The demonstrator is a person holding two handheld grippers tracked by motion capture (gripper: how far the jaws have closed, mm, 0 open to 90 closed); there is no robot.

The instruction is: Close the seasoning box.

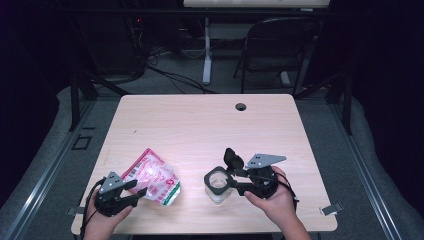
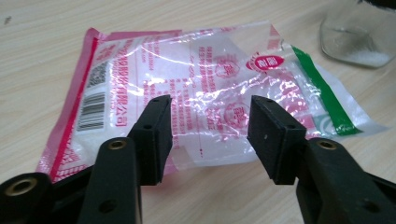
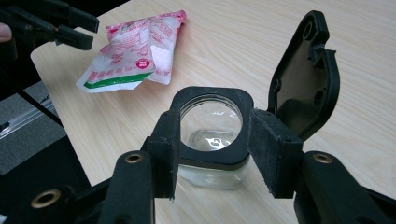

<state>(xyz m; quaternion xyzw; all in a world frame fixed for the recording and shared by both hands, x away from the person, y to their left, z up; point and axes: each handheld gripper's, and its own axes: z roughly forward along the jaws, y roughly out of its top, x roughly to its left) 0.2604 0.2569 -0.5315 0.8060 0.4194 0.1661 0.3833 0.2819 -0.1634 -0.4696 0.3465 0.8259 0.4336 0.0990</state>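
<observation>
With the crinkled red-and-clear plastic pouch (image 1: pixel 153 177) lying flat lower left and the clear glass jar (image 1: pixel 218 184) beside it flipped open, your left gripper (image 1: pixel 134 195) and right gripper (image 3: pixel 212 140) jaws stand released; closing remains.

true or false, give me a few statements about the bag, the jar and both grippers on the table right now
1. The jar has its black flip lid standing open. True.
2. The plastic bag is printed in blue and yellow. False: it is clear with pink and red print and a green stripe at one end.
3. The left gripper is clamped on the bag. False: its jaws stand apart, with the bag lying flat on the table beyond them.
4. The right gripper has its jaws on either side of the jar's black collar. True.
5. The jar is filled to the brim. False: only a little white powder lies at the bottom.
</observation>
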